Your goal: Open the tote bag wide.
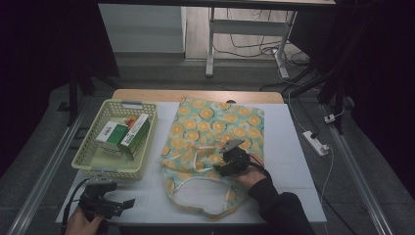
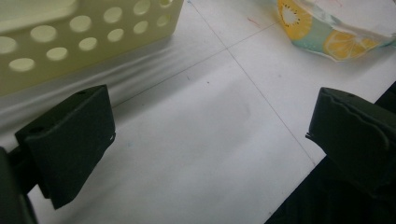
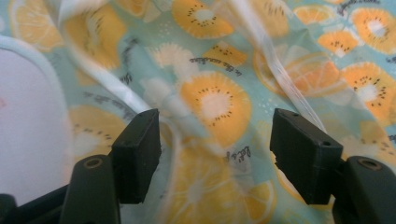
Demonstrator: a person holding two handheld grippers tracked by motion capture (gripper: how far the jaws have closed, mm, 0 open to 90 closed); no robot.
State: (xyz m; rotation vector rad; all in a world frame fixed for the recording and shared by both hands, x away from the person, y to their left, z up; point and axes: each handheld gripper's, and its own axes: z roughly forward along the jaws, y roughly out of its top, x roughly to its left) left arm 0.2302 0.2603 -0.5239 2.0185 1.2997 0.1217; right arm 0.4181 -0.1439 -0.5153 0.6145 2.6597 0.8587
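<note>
At table centre lies a fruit-print bag (image 1: 215, 132), flat, its mouth toward the person. Looks thin, soft and light; likely to slide and bunch on the white table (image 1: 293, 147), so one layer may lift alone. Best hold, I judge: a pale handle strap (image 3: 280, 70) or the mouth hem, not the flat panel. Right gripper (image 1: 230, 164) sits low over the bag's near part, jaws spread, cloth and a strap between them, nothing pinched yet. Left gripper (image 1: 115, 205) rests near the front left edge, jaws wide apart over bare table. Left of the bag, a pale yellow basket (image 1: 93, 169) holds green-and-white boxes (image 1: 125, 132).
</note>
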